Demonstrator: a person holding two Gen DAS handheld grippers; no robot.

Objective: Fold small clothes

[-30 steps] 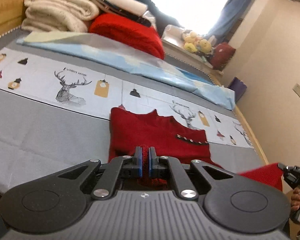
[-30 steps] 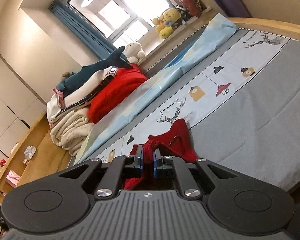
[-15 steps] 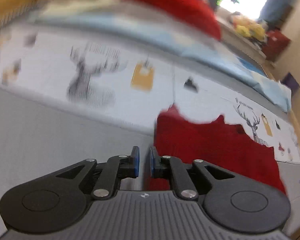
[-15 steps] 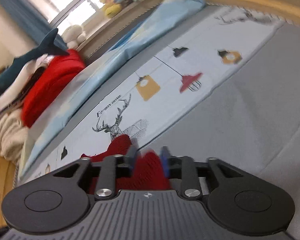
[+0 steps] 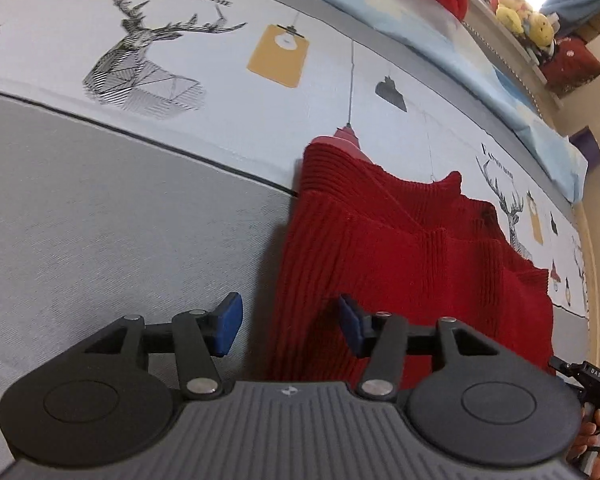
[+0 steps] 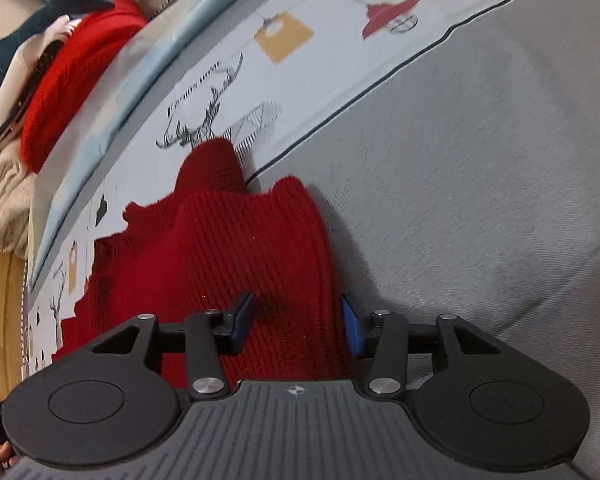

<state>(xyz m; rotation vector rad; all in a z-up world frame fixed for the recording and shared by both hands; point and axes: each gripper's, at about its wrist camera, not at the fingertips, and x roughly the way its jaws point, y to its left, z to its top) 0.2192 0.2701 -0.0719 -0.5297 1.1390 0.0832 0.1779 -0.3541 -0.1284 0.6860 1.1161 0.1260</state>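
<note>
- Red ribbed knit sweater (image 5: 404, 264), small and folded over on itself, lies flat on a bed cover (image 5: 100, 248) of grey fabric that carries a pale printed band of deer heads, orange tags and hanging lamps.
- Its far edge, with the neckline, reaches onto the printed band; the near part rests on the plain grey.
- Left gripper (image 5: 288, 330), black with blue pads, hangs just above the sweater's left edge. Its jaws are opening and stand well apart: the left pad is over bare grey cover, the right pad over the knit, and neither presses on the cloth.
- Right gripper (image 6: 298, 326) sits over the sweater's right edge, in the right wrist view. Its jaws are also opening; red knit shows between the two blue pads, yet the pads stand clear of it and grip nothing.
- At the lower right corner of the left wrist view, a hand (image 5: 598, 446) holds the other black tool.
- Beyond the printed band lies a long light-blue folded sheet (image 5: 440, 36), and behind it a bulky red knit bundle (image 6: 76, 80) beside stacked cream blankets (image 6: 0, 200).
- Yellow plush toys (image 5: 520, 20) sit on the window ledge.
</note>
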